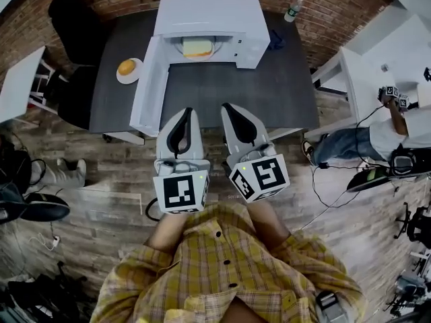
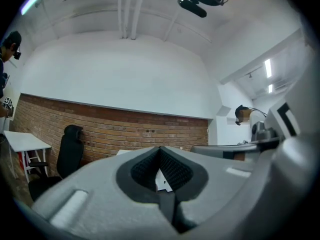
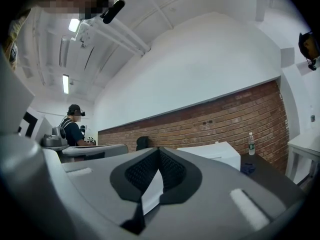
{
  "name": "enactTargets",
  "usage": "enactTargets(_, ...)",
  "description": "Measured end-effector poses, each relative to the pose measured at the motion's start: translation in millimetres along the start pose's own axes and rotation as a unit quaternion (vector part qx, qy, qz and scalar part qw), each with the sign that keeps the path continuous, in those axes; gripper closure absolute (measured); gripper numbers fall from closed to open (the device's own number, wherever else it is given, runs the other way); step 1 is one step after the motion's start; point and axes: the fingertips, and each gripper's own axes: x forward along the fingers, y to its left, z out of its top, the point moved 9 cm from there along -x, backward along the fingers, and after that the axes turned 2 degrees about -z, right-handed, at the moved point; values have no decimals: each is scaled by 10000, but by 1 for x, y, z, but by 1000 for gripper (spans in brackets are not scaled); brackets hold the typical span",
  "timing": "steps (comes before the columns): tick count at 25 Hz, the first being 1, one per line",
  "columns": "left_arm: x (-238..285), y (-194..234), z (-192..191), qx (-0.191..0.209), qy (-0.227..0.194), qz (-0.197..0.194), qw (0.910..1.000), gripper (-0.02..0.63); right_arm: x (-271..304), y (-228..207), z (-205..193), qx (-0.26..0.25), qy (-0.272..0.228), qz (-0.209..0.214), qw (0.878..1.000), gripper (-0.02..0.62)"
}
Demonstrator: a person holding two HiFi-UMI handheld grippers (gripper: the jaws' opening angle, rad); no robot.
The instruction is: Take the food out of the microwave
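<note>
A white microwave [image 1: 222, 12] stands at the back of a dark grey table [image 1: 269, 93], its door [image 1: 149, 86] swung open to the left. Inside lies a yellow piece of food [image 1: 197, 48] on a plate. Both grippers hang side by side over the table's front edge, well short of the microwave and pointing at it. My left gripper [image 1: 183, 116] is shut and holds nothing. My right gripper [image 1: 232, 110] is shut and empty too. In the right gripper view the microwave's top [image 3: 215, 151] shows just past the closed gripper [image 3: 159, 156]. The left gripper [image 2: 160, 156] faces a brick wall.
A small plate with an orange bun [image 1: 128, 69] sits left of the open door. A blue object [image 1: 276, 40] and a water bottle [image 1: 291, 9] are right of the microwave. A black chair [image 1: 71, 25] and white side table [image 1: 20, 79] stand left; another person [image 1: 377, 136] stands right.
</note>
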Motion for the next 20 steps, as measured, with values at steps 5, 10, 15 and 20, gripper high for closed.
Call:
enactTargets(5,35,34,0,-64,55,-217,9997,606,40,-3,-3,-28,29,-293,9996,592)
enactTargets(10,63,64,8,-117,-32,-397,9991,606,78,0,3,-49,-1,-481,9988,592)
enactTargets(15,84,86,6,-194,-19,-513,9985,606,106,1,-3,-53,73,-592,9982,592)
enactTargets(20,98,97,5,-155,-47,-589,9981,606,121,-3,-3,-76,141,-710,9973,592)
